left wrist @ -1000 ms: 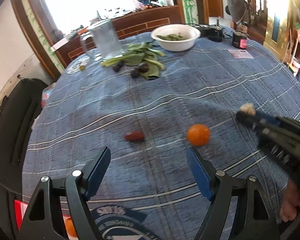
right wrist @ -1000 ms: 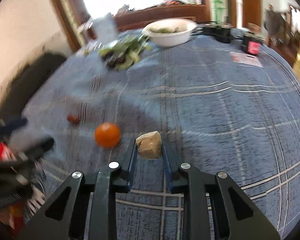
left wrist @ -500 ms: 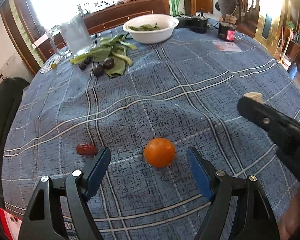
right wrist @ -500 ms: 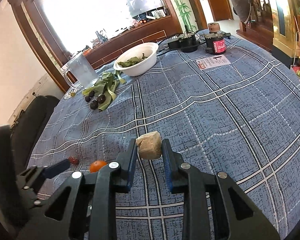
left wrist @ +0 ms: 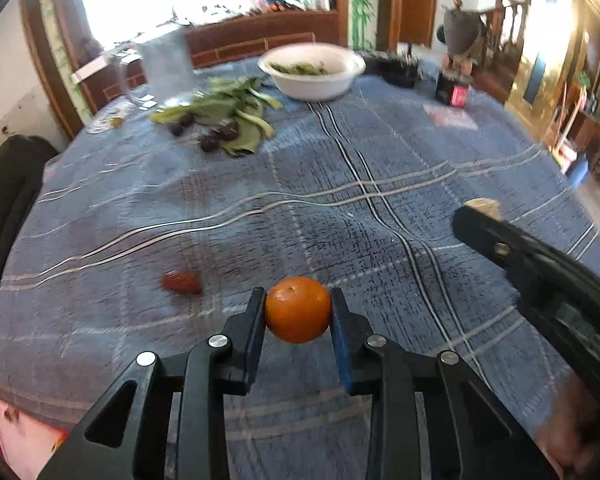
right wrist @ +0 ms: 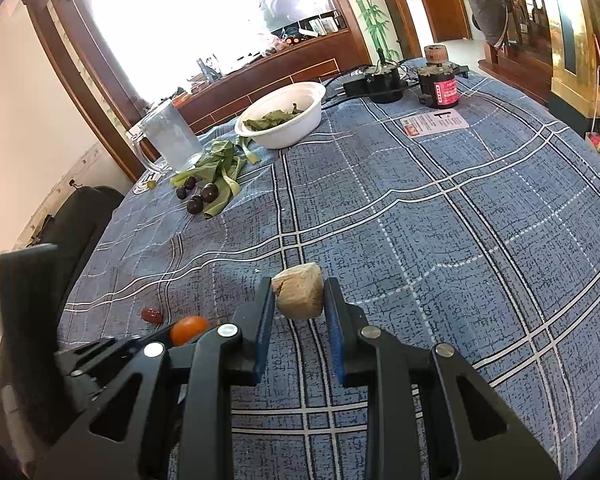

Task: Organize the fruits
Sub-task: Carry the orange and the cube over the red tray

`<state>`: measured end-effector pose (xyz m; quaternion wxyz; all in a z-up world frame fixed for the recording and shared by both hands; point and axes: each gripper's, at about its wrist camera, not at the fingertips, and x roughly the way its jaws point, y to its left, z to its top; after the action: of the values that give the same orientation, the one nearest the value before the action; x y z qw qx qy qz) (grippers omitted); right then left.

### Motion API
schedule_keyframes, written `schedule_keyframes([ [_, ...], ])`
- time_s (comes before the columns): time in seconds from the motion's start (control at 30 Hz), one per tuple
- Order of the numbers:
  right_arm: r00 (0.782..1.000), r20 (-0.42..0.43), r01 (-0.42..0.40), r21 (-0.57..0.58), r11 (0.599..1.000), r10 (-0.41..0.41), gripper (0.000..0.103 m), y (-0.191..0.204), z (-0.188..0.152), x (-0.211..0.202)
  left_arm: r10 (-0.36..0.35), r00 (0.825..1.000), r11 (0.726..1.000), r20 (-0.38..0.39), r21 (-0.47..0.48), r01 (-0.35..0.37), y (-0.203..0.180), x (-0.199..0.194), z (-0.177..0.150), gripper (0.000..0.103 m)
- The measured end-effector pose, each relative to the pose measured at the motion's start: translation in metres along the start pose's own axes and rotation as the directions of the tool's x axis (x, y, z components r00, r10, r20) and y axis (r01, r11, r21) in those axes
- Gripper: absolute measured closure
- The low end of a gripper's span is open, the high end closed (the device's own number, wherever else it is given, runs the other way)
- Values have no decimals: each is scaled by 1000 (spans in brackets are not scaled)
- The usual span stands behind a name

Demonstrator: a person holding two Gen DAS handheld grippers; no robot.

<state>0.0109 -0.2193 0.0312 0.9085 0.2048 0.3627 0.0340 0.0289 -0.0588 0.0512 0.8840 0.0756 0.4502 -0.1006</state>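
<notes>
Two fruits are in hand at once. The left gripper (left wrist: 298, 310) has its jaws pressed against both sides of the orange (left wrist: 298, 309), and the right gripper (right wrist: 299, 298) has its jaws narrowed onto a tan, rough-skinned chunk of fruit (right wrist: 299, 296). From the blur in the left view I cannot tell whether the orange is lifted or resting on the desk (right wrist: 440, 240).

Taking the white bowl (right wrist: 284, 114) as the landmark: both held fruits are well apart from it, at the near edge of the blue plaid cloth. A small red date (left wrist: 181, 282) lies just left of the orange, equally far from the bowl. Several dark plums (right wrist: 202, 196) sit among green leaves (right wrist: 220, 164) near the bowl's left side, beside a glass mug (right wrist: 168, 138).

Judging by this spread, sorting looks barely begun: nothing fruit-like shows in the bowl, which holds only greens. Placing the two gripped pieces, then collecting the date and plums, appears to remain.
</notes>
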Motion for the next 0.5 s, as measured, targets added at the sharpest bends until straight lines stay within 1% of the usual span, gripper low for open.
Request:
schedule_keyframes([
  [0.1,1000,23,-16,-25,1000,17,76,5,-1,-5,-9,998,999,55,-51,11,15,-38,-12,73],
  [0.13,999,27,-22,-34,999,23,76,7,-1,-6,-10,997,997,81,-73,16,23,-57,-20,73],
  [0.2,999,37,-35,-55,998,37,76,12,-3,-8,-16,993,993,117,-111,29,37,-81,-31,73],
  [0.23,998,44,-37,-70,997,40,76,14,-4,-10,-3,990,991,139,-133,22,46,-96,-39,73],
  [0.3,997,56,-44,-92,995,49,77,18,-6,-12,34,983,987,180,-159,-5,61,-123,-54,73],
  [0.33,996,61,-52,-105,993,58,77,21,-7,-13,62,975,984,214,-174,-25,71,-141,-67,73],
  [0.37,996,64,-56,-119,991,64,77,24,-8,-14,89,969,982,231,-183,-47,77,-149,-74,73],
  [0.4,995,71,-56,-135,989,67,77,27,-9,-15,131,960,977,248,-196,-83,85,-160,-84,73],
  [0.43,995,78,-56,-148,987,69,77,29,-10,-16,192,947,966,259,-221,-135,95,-172,-97,73],
  [0.5,992,99,-63,-188,980,82,77,37,-14,-21,244,934,950,263,-257,-176,110,-183,-113,73],
])
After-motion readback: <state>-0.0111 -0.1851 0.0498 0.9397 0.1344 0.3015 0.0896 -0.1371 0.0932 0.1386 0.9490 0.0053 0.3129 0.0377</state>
